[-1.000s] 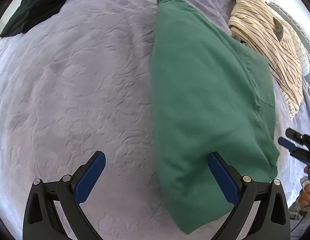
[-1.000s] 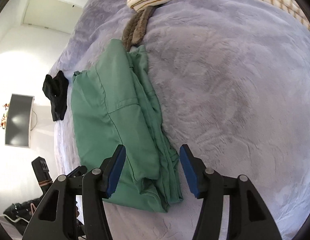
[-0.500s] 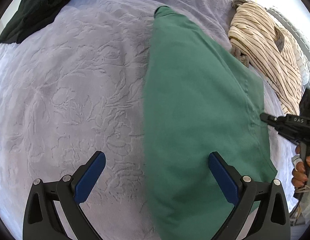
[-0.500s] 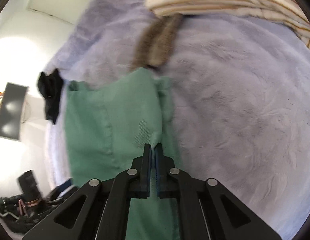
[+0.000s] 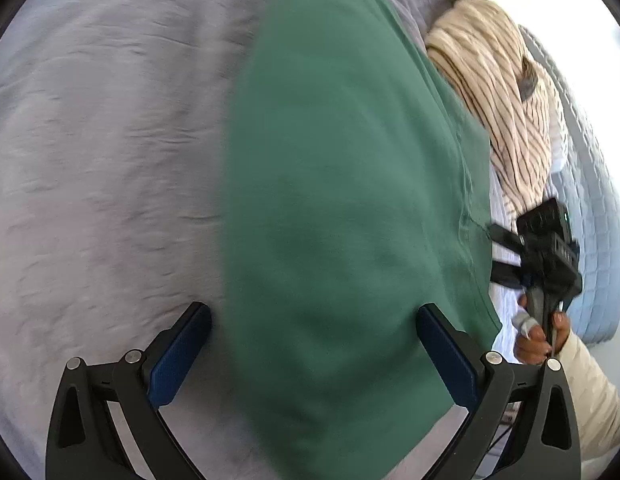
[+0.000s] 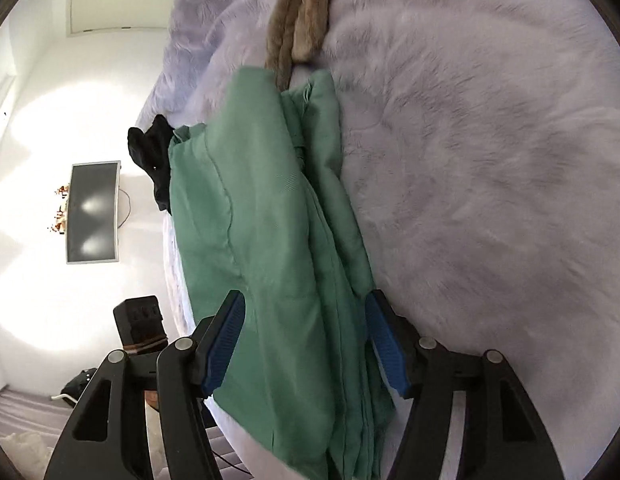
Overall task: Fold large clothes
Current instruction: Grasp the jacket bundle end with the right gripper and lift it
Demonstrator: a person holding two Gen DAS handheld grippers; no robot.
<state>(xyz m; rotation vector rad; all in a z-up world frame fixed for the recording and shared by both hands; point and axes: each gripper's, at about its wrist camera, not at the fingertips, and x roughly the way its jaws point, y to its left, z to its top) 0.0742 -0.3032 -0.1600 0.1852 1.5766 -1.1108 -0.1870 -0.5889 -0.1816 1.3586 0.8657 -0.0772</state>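
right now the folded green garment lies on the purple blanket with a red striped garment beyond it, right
Not quite: the striped garment is cream with dark stripes, not red, as the left wrist view shows. The folded green garment does lie on the purple blanket.

Lilac plush bedspread (image 6: 490,168), textured nap, covering the bed. Cream striped garment (image 5: 506,120) heaped at the bed's far side, a brown-grey knit piece (image 6: 301,20) trailing from that direction; small black garment (image 6: 153,156) at the opposite edge. Wall-mounted dark screen (image 6: 93,212) on white wall; pale blue quilted cover (image 5: 598,216) beside the striped heap.
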